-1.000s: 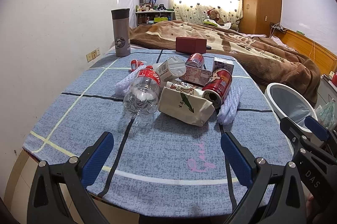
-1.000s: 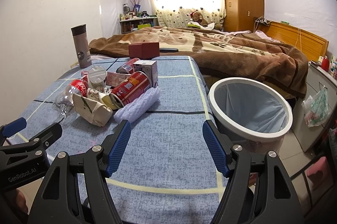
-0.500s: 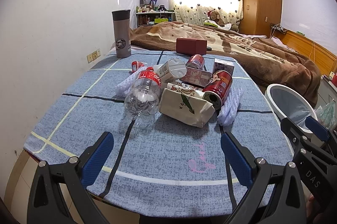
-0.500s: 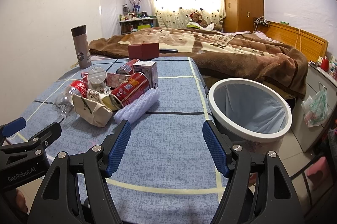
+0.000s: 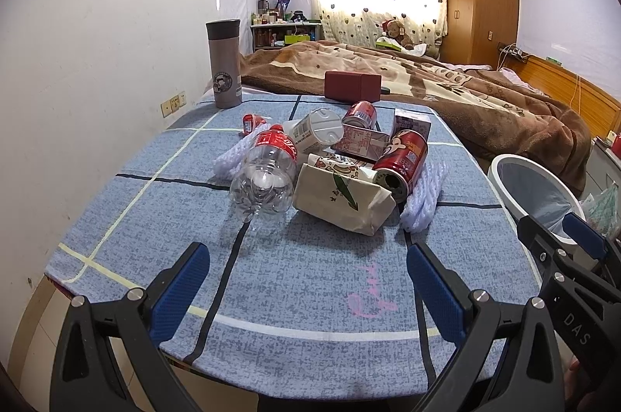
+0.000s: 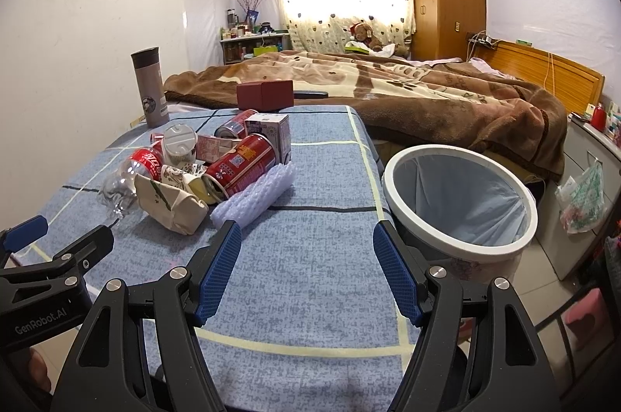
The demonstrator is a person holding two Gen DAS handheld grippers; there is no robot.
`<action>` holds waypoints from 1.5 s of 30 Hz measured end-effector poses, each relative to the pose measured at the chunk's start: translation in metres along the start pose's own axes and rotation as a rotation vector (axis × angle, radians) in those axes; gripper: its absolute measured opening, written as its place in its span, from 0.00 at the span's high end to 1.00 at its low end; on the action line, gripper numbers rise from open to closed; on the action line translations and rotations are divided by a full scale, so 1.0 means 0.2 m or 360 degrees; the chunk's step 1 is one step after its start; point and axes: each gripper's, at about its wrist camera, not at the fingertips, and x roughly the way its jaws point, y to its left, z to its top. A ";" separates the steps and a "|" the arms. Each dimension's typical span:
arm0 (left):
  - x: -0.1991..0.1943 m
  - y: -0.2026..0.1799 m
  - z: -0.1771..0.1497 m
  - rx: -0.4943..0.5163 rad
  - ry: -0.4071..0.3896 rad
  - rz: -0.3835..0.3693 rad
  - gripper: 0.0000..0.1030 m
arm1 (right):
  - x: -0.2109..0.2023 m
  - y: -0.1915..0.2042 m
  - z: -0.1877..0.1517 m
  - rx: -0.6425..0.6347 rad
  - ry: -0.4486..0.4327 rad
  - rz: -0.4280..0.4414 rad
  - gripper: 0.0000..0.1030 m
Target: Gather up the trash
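A pile of trash lies mid-table: a clear plastic bottle (image 5: 266,175) with a red label, a beige paper bag (image 5: 341,198), a red can (image 5: 401,160), a second red can (image 5: 361,113), small cartons (image 5: 361,142), a white cup (image 5: 314,130) and white foam netting (image 5: 421,200). The pile also shows in the right wrist view (image 6: 217,171). A white bin (image 6: 460,202) with a blue liner stands right of the table. My left gripper (image 5: 306,268) is open and empty near the front edge. My right gripper (image 6: 306,253) is open and empty, between pile and bin.
A grey thermos (image 5: 224,63) and a dark red box (image 5: 352,86) stand at the table's far edge. A bed with a brown blanket (image 6: 407,94) lies behind. A plastic bag (image 6: 582,198) hangs on a cabinet at right.
Both views have barely shifted; the grippers stay open and the trash has not moved.
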 end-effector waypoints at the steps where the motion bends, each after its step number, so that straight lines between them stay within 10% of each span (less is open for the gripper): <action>1: 0.00 0.00 0.00 0.0000 0.0001 -0.0001 0.00 | 0.00 0.00 0.00 -0.0001 -0.0001 0.0001 0.30; 45: 0.39 0.44 0.24 -0.0138 0.0120 -0.0193 0.03 | 0.52 0.11 0.13 0.0168 0.0335 0.0144 0.30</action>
